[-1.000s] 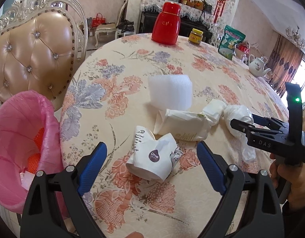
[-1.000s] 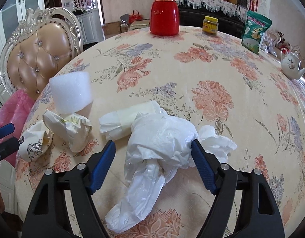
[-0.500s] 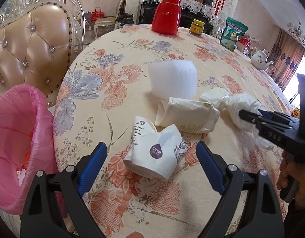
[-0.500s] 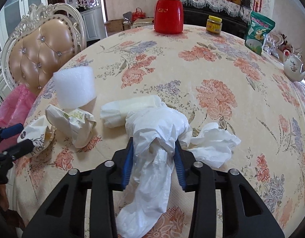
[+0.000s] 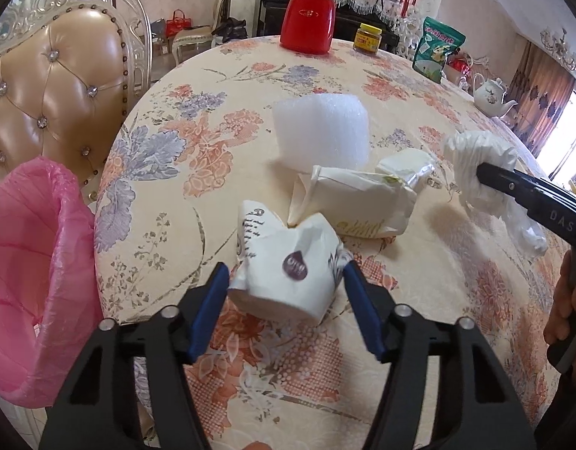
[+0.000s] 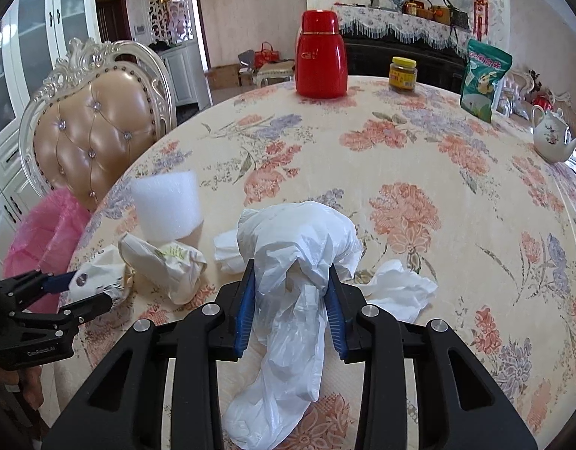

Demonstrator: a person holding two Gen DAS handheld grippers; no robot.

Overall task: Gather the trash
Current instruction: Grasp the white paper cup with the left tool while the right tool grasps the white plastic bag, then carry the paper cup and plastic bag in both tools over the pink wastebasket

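Note:
A crushed white paper cup (image 5: pixel 288 262) lies near the table's front edge. My left gripper (image 5: pixel 284 270) is closing on it, and both blue pads touch its sides. A crumpled white plastic bag (image 6: pixel 299 232) hangs from my right gripper (image 6: pixel 291 273), which is shut on it, with the tail trailing onto the tablecloth. Loose on the cloth are a white foam block (image 5: pixel 320 131), a paper food wrapper (image 5: pixel 359 202), a small white roll (image 5: pixel 404 165) and a crumpled tissue (image 6: pixel 396 288). A pink-lined trash bin (image 5: pixel 29 255) stands off the table's left edge.
A tufted tan chair (image 6: pixel 89 131) stands behind the bin. At the table's far side are a red thermos (image 6: pixel 320 60), a yellow-lidded jar (image 6: pixel 403 75), a green pouch (image 6: pixel 483 78) and a white teapot (image 6: pixel 552 138).
My left jaws narrowed from wide apart onto the paper cup. My right jaws shut on the plastic bag and raised it a little off the cloth.

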